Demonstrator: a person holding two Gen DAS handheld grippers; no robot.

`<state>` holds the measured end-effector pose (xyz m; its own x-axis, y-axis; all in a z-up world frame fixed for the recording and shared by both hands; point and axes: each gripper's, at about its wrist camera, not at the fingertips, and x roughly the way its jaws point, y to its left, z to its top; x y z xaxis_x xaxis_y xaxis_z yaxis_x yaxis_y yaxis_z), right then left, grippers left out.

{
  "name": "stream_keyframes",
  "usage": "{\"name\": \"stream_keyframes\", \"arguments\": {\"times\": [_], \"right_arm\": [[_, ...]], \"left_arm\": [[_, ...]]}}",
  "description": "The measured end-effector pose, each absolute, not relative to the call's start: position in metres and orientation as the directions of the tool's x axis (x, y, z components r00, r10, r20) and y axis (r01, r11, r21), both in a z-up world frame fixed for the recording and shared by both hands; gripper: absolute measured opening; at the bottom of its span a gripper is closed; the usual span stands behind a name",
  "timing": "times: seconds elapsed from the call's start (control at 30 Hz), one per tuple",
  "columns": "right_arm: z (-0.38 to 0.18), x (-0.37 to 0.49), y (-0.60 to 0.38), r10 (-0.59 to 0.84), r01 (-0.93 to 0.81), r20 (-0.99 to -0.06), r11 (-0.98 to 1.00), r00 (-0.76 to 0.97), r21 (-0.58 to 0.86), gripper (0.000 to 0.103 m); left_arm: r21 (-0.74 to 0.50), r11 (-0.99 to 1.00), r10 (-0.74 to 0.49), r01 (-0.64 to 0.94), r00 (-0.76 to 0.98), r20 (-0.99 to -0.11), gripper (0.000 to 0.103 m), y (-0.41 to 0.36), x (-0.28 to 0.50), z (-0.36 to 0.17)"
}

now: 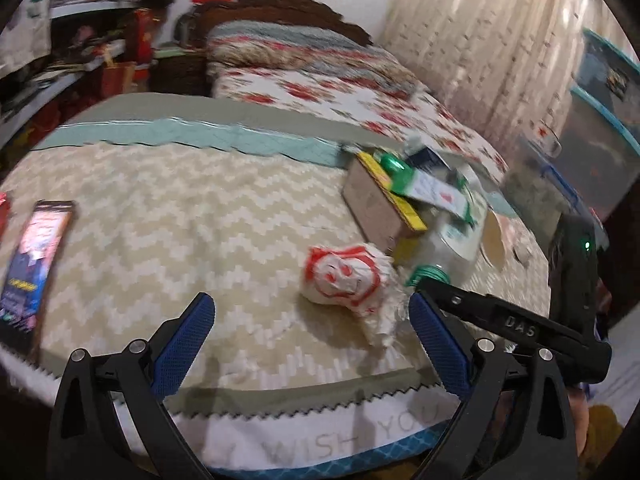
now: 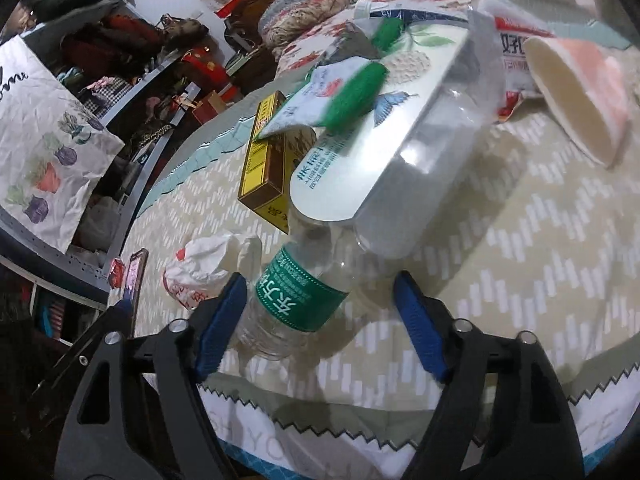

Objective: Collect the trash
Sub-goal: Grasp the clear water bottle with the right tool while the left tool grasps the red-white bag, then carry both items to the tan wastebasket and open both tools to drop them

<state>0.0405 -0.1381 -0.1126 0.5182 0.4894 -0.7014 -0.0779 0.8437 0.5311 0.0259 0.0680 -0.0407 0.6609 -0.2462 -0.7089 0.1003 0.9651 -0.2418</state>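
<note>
A pile of trash lies on a chevron-patterned bed cover (image 1: 160, 216). A crumpled white and red wrapper (image 1: 344, 278) lies just ahead of my left gripper (image 1: 312, 320), which is open and empty. A clear plastic bottle (image 2: 296, 300) with a green label lies between the open fingers of my right gripper (image 2: 320, 300), near the left pad. Behind it are a yellow and brown carton (image 2: 266, 160), a white plastic tub (image 2: 384, 140), a green and white packet (image 2: 340, 92) and a paper cup (image 2: 580, 96). The right gripper (image 1: 480, 312) also shows in the left wrist view.
A phone (image 1: 32, 264) lies at the left edge of the cover. Cluttered shelves (image 2: 132, 80) stand on the left. A second bed with a floral quilt (image 1: 340, 96) is behind. Storage bins (image 1: 600, 120) and a curtain stand at the right.
</note>
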Motion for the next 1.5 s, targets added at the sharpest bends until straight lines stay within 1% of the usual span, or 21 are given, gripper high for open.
{"name": "stream_keyframes", "arguments": {"times": [0.03,0.07,0.17,0.23,0.27,0.33,0.4,0.43,0.47,0.5,0.6,0.73,0.77,0.83,0.87,0.93,1.0,1.17,1.27,1.4,1.5], "right_arm": [[-0.111,0.037,-0.141,0.505,-0.090,-0.691,0.835,0.517,0.543,0.060],[-0.109,0.033,-0.146,0.519,-0.101,-0.680,0.826,0.517,0.554,0.049],[-0.099,0.015,-0.163,0.466,-0.102,-0.697,0.862,0.544,0.497,0.043],[-0.095,0.005,-0.177,0.428,-0.089,-0.707,0.882,0.564,0.463,0.044],[-0.091,0.000,-0.186,0.399,-0.076,-0.711,0.894,0.579,0.441,0.046],[-0.084,-0.009,-0.203,0.334,-0.043,-0.718,0.919,0.611,0.392,0.048],[-0.078,-0.015,-0.214,0.294,-0.021,-0.710,0.930,0.639,0.366,0.065],[-0.074,-0.017,-0.219,0.273,-0.007,-0.699,0.934,0.661,0.357,0.071],[-0.072,-0.019,-0.224,0.265,-0.002,-0.691,0.934,0.672,0.357,0.081],[-0.069,-0.018,-0.226,0.261,0.001,-0.681,0.933,0.684,0.359,0.084],[-0.073,-0.010,-0.223,0.256,0.003,-0.687,0.936,0.680,0.352,0.089],[-0.091,0.005,-0.218,0.176,0.038,-0.709,0.961,0.683,0.275,0.089],[-0.094,0.010,-0.218,0.167,0.041,-0.715,0.963,0.679,0.265,0.086],[-0.103,0.019,-0.216,0.185,0.020,-0.730,0.965,0.658,0.263,0.068],[-0.108,0.022,-0.213,0.223,0.001,-0.741,0.957,0.634,0.289,0.044],[-0.108,0.022,-0.217,0.303,-0.017,-0.735,0.930,0.606,0.368,0.043],[-0.104,0.017,-0.221,0.377,-0.048,-0.708,0.898,0.597,0.438,0.043],[-0.089,-0.011,-0.249,0.512,-0.083,-0.598,0.798,0.617,0.597,0.043],[-0.087,-0.028,-0.266,0.517,-0.070,-0.560,0.772,0.647,0.632,0.043],[-0.091,-0.045,-0.304,0.470,-0.003,-0.538,0.756,0.700,0.655,0.043],[-0.090,-0.064,-0.339,0.414,0.055,-0.505,0.730,0.757,0.681,0.043]], "left_arm": [[-0.254,0.960,-0.269,0.119,0.641,-0.719,0.094,0.062,0.032,-0.045],[-0.260,0.958,-0.279,0.124,0.627,-0.727,0.094,0.059,0.036,-0.048],[-0.297,0.945,-0.320,0.138,0.588,-0.743,0.094,0.050,0.050,-0.059],[-0.307,0.941,-0.331,0.143,0.578,-0.746,0.093,0.043,0.060,-0.063],[-0.303,0.943,-0.327,0.141,0.576,-0.750,0.093,0.042,0.062,-0.066],[-0.302,0.944,-0.323,0.135,0.568,-0.757,0.085,0.038,0.069,-0.069],[-0.302,0.945,-0.321,0.130,0.554,-0.768,0.063,0.036,0.072,-0.073],[-0.303,0.944,-0.323,0.129,0.544,-0.775,0.061,0.036,0.074,-0.076],[-0.306,0.943,-0.325,0.129,0.542,-0.775,0.059,0.037,0.074,-0.078],[-0.306,0.944,-0.323,0.126,0.547,-0.772,0.057,0.038,0.073,-0.078],[-0.307,0.944,-0.321,0.126,0.570,-0.756,0.055,0.045,0.069,-0.072],[-0.302,0.943,-0.320,0.139,0.621,-0.715,0.055,0.057,0.059,-0.054],[-0.302,0.942,-0.323,0.144,0.628,-0.708,0.055,0.057,0.058,-0.049],[-0.299,0.939,-0.335,0.169,0.644,-0.688,0.055,0.054,0.054,-0.038],[-0.298,0.937,-0.342,0.183,0.649,-0.680,0.055,0.050,0.053,-0.033],[-0.295,0.931,-0.361,0.214,0.653,-0.666,0.055,0.044,0.049,-0.024],[-0.294,0.926,-0.376,0.237,0.652,-0.659,0.055,0.037,0.047,-0.019],[-0.290,0.909,-0.418,0.300,0.638,-0.646,0.055,0.014,0.045,-0.010],[-0.284,0.897,-0.440,0.340,0.610,-0.659,0.055,-0.008,0.049,-0.011],[-0.264,0.873,-0.471,0.411,0.564,-0.678,0.055,-0.049,0.056,-0.014],[-0.249,0.826,-0.515,0.505,0.500,-0.696,0.055,-0.107,0.067,-0.012]]}}
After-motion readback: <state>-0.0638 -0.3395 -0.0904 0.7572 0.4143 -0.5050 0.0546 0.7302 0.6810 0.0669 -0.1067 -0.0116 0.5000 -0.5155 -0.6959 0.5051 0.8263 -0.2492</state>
